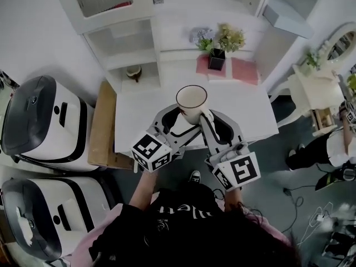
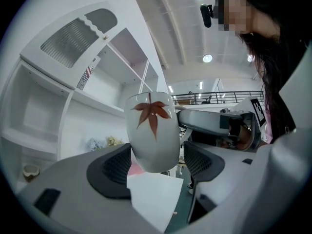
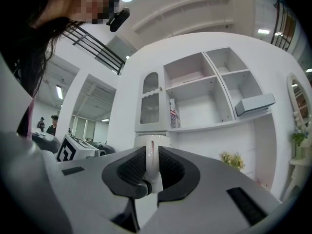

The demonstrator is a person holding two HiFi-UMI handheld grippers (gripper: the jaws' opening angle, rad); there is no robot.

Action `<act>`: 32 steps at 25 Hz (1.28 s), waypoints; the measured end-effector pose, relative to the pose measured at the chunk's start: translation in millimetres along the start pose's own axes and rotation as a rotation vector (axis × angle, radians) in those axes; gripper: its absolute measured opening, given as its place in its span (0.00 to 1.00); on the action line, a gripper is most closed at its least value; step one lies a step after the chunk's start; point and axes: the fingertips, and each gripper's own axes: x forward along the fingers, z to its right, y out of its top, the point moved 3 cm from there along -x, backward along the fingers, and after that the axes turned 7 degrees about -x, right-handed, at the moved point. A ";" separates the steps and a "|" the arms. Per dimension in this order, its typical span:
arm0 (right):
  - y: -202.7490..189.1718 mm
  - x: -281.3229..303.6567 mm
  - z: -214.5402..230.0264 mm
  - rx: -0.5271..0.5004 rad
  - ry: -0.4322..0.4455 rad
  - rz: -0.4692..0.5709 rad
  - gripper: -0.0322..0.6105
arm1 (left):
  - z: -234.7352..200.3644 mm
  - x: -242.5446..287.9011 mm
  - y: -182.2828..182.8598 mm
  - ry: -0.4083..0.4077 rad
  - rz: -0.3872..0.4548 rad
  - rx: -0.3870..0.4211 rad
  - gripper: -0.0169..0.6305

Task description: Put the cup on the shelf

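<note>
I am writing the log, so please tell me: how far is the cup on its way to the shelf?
Done: the cup is held clear of the table. In hand: the right tongs are shut on its handle; the left tongs stand open around its base. Left: setting it on the shelf, which it has not reached.

No legible text or numbers
</note>
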 end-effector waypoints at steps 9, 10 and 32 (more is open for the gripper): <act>-0.8 10.9 89.3 0.031 0.082 0.069 0.18 | -14.9 83.4 11.4 0.064 0.003 0.042 0.55; 0.5 13.4 94.9 0.032 0.092 0.078 0.18 | -17.1 88.4 14.1 0.070 0.006 0.047 0.54; 79.2 123.6 154.8 -0.002 0.100 0.277 0.18 | -106.0 136.2 137.9 0.048 0.049 0.201 0.54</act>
